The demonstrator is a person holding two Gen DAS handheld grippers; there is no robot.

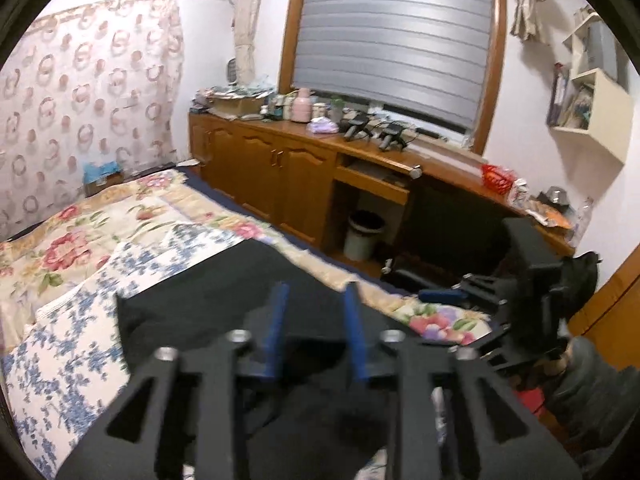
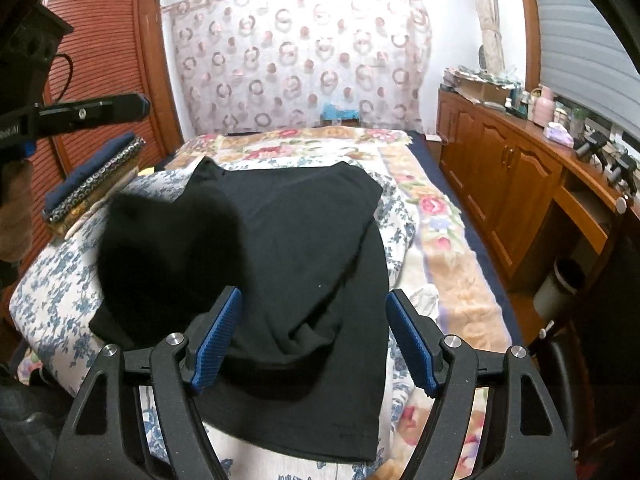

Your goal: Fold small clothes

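A bed point(image 2: 452, 264) with a flowered cover fills the room; a black garment point(image 2: 304, 240) lies spread on a blue-flowered cloth point(image 2: 60, 280) on it; folded clothes point(image 2: 92, 184) are stacked near its left edge; a wooden cabinet point(image 2: 500, 184) runs along the window wall. The right gripper point(image 2: 314, 338) hovers tilted down over the garment's near part, jaws wide, gripping nothing; the left gripper point(image 1: 316, 336) sits above the garment, jaws partly apart and empty.
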